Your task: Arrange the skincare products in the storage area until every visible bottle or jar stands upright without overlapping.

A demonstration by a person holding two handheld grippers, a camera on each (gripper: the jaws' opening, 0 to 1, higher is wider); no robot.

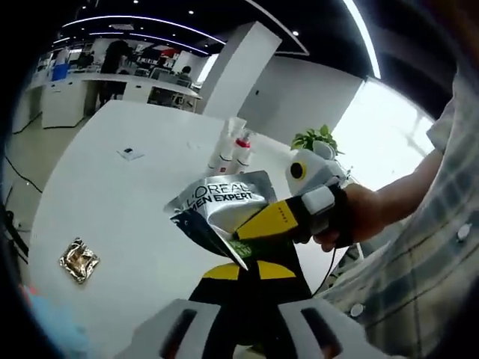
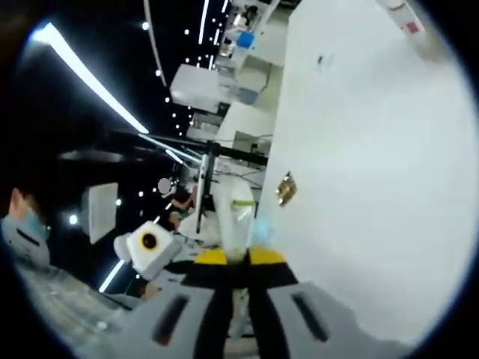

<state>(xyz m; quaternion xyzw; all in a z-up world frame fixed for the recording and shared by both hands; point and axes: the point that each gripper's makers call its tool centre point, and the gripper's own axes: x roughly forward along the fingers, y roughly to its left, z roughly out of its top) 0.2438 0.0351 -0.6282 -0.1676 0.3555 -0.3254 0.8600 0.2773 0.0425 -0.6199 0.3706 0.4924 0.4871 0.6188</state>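
The left gripper point(image 1: 241, 271) has its yellow-and-black jaws closed together on the lower edge of a silver L'Oreal Men Expert sachet point(image 1: 218, 212), which is held up above the white table point(image 1: 135, 209). The right gripper point(image 1: 262, 223) comes in from the right of the left gripper view and also pinches that sachet on its right side, with a hand point(image 1: 358, 217) wrapped round its handle. In the right gripper view the right gripper point(image 2: 232, 258) is clamped on the sachet point(image 2: 233, 217), seen edge on. Far across the table stand white bottles point(image 1: 233, 153) with red marks, upright and close together. A crumpled gold wrapper point(image 1: 78, 259) lies near the left edge. A potted plant point(image 1: 318, 140) sits beyond the far right.
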